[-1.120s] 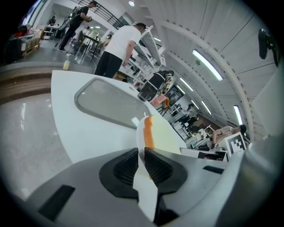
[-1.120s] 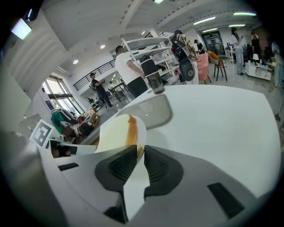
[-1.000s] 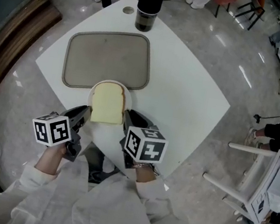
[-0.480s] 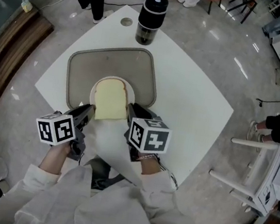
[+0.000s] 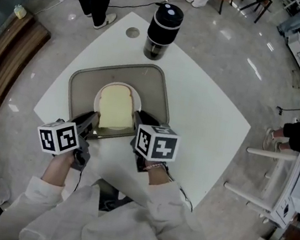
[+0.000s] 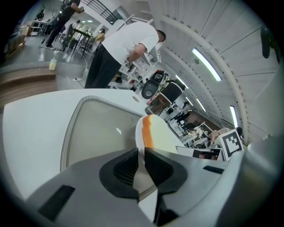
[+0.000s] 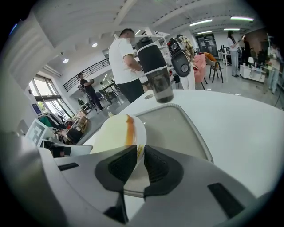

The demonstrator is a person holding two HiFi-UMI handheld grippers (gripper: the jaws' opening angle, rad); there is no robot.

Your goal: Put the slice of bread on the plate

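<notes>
Far left, the left tongs (image 5: 91, 120) come in low, their marker cube (image 5: 57, 137) showing a black-and-white square pattern. In the left gripper view the left tongs (image 6: 139, 164) are clenched on the white plate's (image 6: 138, 133) near rim, ribbed pads on either side of it. The plate (image 5: 96, 102) sits over the middle of the grey tray (image 5: 83, 85), and I can't tell whether it touches the tray floor. The slice of bread (image 5: 116, 106) lies flat on that plate, pale face up, with its orange-brown crust (image 6: 147, 132) showing along one edge.

Over to the middle: a dark bottle (image 5: 164, 24) with a black lid stands upright near the bench's far corner, just beyond the tray's far rim and apart from it. Beside it there's a small round hole (image 5: 132, 32) in the bench top.

Now the right tongs (image 5: 138, 117), with a patterned cube (image 5: 156, 143) of their own. The right gripper view shows the right tongs (image 7: 138, 164) gripping the plate's (image 7: 141, 137) opposite rim, the bread (image 7: 116, 133) just past the tips. The tray's near rim runs right under both sets of tips, and its far half is open grey surface.

To the right, the white bench (image 5: 206, 114) spreads wide between the tray's edge and the right-hand corner. Past that edge, on the floor, is a white chair (image 5: 275, 180).
</notes>
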